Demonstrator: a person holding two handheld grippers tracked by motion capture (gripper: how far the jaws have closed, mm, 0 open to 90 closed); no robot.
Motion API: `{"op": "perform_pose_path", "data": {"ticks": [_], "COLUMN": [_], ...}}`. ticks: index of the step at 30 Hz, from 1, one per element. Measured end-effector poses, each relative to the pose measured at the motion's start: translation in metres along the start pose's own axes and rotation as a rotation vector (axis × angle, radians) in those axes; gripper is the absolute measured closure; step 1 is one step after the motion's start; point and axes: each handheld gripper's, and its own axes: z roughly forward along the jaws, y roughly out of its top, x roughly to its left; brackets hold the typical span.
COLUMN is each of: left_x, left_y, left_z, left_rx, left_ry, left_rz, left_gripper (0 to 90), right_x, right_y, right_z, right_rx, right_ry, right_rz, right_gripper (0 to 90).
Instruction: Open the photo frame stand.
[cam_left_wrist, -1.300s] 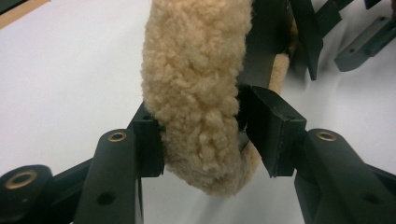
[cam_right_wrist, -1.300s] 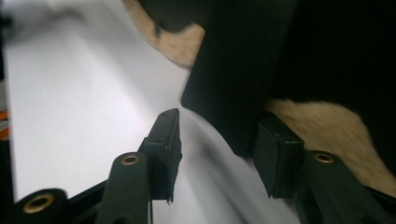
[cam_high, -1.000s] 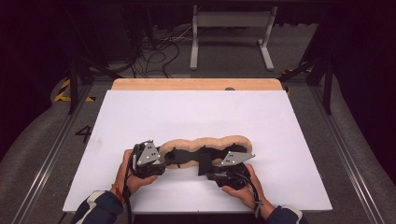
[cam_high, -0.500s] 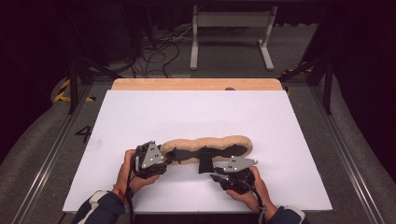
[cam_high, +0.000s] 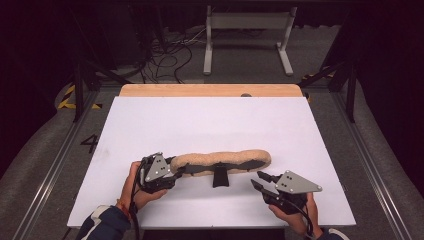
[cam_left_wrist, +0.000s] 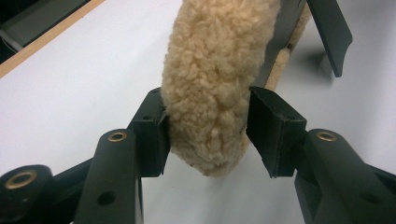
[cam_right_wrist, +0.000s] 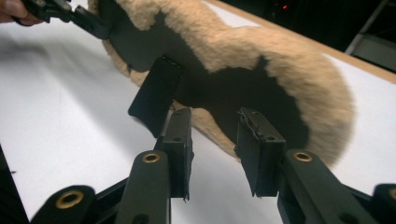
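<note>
A long tan fleece pad (cam_high: 220, 159) with a black backing (cam_right_wrist: 224, 88) lies across the white board, near its front. A black strap tab (cam_high: 219, 177) sticks out from the pad's middle toward me. My left gripper (cam_high: 175, 169) is shut on the pad's left end; in the left gripper view the fleece (cam_left_wrist: 210, 93) fills the space between the jaws. My right gripper (cam_high: 256, 178) sits off the pad's right end, clear of it. Its jaws have just been opening, and in the right gripper view nothing lies between them (cam_right_wrist: 215, 140).
The white board (cam_high: 200, 125) covers a wooden table whose far edge (cam_high: 210, 90) shows at the back. Beyond it are floor cables (cam_high: 170, 55) and a grey metal stand (cam_high: 247, 20). Metal rails (cam_high: 55, 165) run along both sides.
The right gripper has let go of the pad's right part and pulled back to the right and toward me. The pad now lies straighter. The left gripper has kept its hold and place.
</note>
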Motion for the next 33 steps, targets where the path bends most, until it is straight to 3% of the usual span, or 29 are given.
{"op": "perform_pose_path", "data": {"ticks": [5,7,13,18,28,33], "left_x": [0.002,0.002,0.004,0.003,0.004,0.006], "left_y": [-0.002,-0.003,-0.004,-0.003,0.0,-0.001], "left_z": [-0.002,-0.004,-0.007,-0.006,0.002,0.004], "left_rx": [0.001,-0.004,-0.03,-0.036,-0.043,-0.044], "left_ry": [0.001,-0.003,-0.018,-0.04,-0.079,-0.093], "left_rz": [-0.009,-0.016,-0.031,-0.024,-0.021,-0.027], "left_gripper": [51.8,51.9,51.2,48.1,42.8,42.0], "right_x": [-0.005,-0.008,-0.022,-0.037,-0.053,-0.053], "right_y": [-0.002,-0.002,-0.007,-0.012,-0.02,-0.018], "right_z": [-0.013,-0.016,-0.015,-0.003,0.015,0.021], "right_rx": [-0.04,-0.055,-0.058,-0.024,0.019,0.021], "right_ry": [-0.055,-0.097,-0.148,-0.133,-0.097,-0.081], "right_rz": [0.002,0.001,0.038,0.099,0.144,0.132], "right_gripper": [61.4,58.5,43.2,39.7,43.7,47.4]}}
